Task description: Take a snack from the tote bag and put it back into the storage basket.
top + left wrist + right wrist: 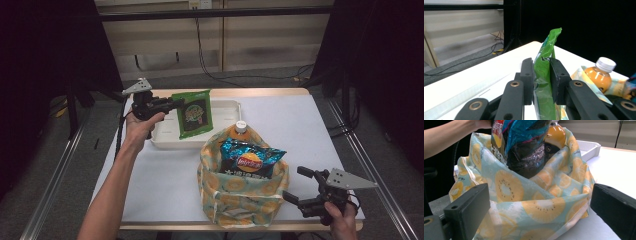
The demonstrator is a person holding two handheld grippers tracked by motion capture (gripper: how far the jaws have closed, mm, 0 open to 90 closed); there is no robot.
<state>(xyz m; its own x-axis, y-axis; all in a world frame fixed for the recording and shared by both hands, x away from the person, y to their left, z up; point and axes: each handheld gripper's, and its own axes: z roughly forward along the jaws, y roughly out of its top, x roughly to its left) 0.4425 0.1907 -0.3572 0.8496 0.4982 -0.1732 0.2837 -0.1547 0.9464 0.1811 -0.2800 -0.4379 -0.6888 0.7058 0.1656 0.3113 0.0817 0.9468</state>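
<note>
A green snack bag (pixel 194 114) hangs above the white tray (pixel 225 107), pinched at its left edge by my left gripper (pixel 172 104). In the left gripper view the green bag (pixel 546 65) stands between the closed jaws of the left gripper (pixel 542 75). A fruit-print cloth bag (pixel 242 192) stands at the table's front middle and holds a blue chip bag (pixel 250 157) and an orange juice bottle (pixel 239 130). My right gripper (pixel 299 186) is open just right of the cloth bag (pixel 534 207), whose chip bag (pixel 521 142) and bottle (pixel 555 135) rise above.
The white tray sits at the back middle of the white table (pixel 300 125). Metal rails (pixel 372 165) run along both table sides. Cables (pixel 240 75) lie on the floor behind. A person's left forearm (pixel 117 175) crosses the table's front left.
</note>
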